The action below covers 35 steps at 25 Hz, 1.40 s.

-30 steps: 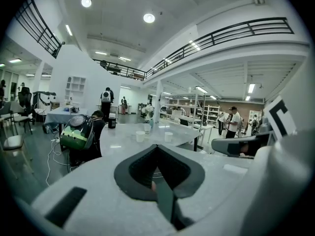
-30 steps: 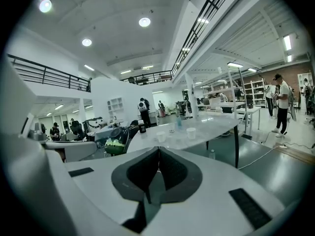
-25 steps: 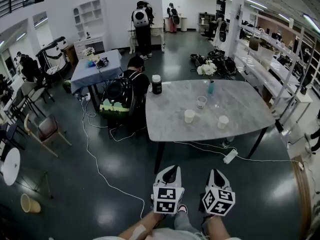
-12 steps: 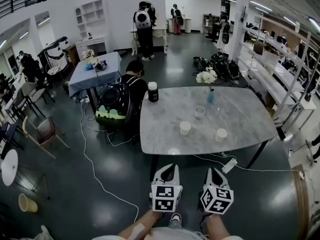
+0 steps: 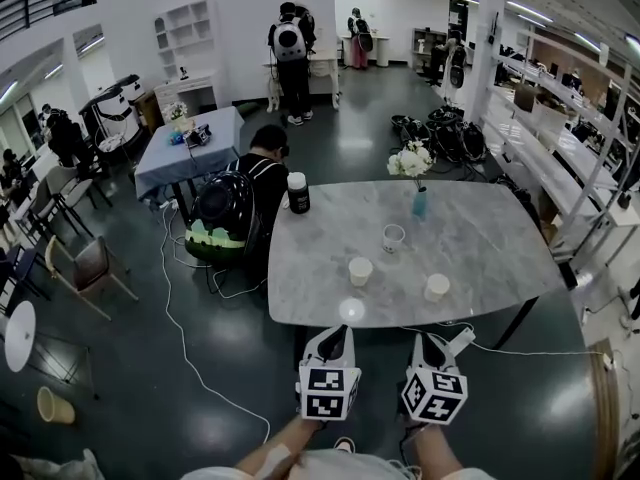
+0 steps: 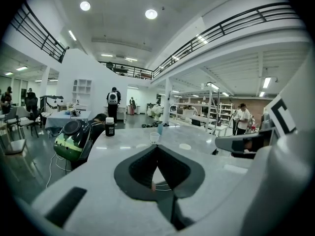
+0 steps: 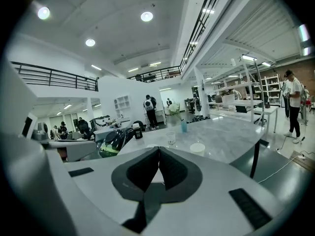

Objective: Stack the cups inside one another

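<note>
The left tool (image 5: 337, 333) is clenched on nothing: in the left gripper view its dark pads meet at the tip (image 6: 157, 146). It hangs just short of the near edge of the grey marble-patterned desk (image 5: 480, 238).

On that desk, from the left:
- a black jar with a white lid (image 5: 297, 192) stands at the far left corner;
- the left white paper cup (image 5: 360, 271) stands upright near the near edge;
- the clear tumbler (image 5: 393, 237) stands a little farther back;
- a blue vase of white flowers (image 5: 419, 203) stands beyond it;
- the right white paper cup (image 5: 436, 287) stands near the near edge.

The three cups stand apart and none is nested yet. The right tool (image 5: 430, 340) is likewise clamped shut and empty.

The paper cups are probably very light and thin-walled, so they would buckle under a hard pinch and tip at a nudge. A gentle hold across the rim or upper wall looks best. The tumbler looks stiffer but smooth, so it may slip. Which cup fits into which cannot be judged from here.

Compared with a second ago, the desk has drawn much closer in the head view. It was well ahead of the tools and its near edge now lies just beyond their tips. Both tools have advanced together, staying shut. The cups, jar and vase keep the same arrangement.
</note>
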### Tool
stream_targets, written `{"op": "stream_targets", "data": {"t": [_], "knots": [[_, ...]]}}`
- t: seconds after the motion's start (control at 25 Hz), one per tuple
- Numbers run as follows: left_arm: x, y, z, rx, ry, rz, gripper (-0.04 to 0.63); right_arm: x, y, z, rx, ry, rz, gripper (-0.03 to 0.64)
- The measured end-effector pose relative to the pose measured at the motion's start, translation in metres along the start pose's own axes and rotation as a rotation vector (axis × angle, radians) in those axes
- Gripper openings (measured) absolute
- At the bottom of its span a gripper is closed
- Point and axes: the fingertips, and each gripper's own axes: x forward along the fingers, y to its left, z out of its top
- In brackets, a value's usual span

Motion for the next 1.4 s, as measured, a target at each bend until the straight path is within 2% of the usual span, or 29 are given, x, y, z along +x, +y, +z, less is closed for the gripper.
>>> {"op": "stream_targets", "data": {"t": [0.6,1.04,1.4], "knots": [[0.045,0.018,-0.014,-0.034,0.061,0.032,-0.005,0.048,-0.012,-0.01,0.013,0.06,0.019,0.008],[0.137,0.058,0.02,-0.05,0.044,-0.028,-0.005,0.128,-0.011,0.033,-0.004,0.037,-0.032,0.008],[0.204,0.087,0.036,-0.048,0.078,-0.081,-0.005,0.192,-0.017,0.052,0.021,0.061,-0.092,0.008]]}}
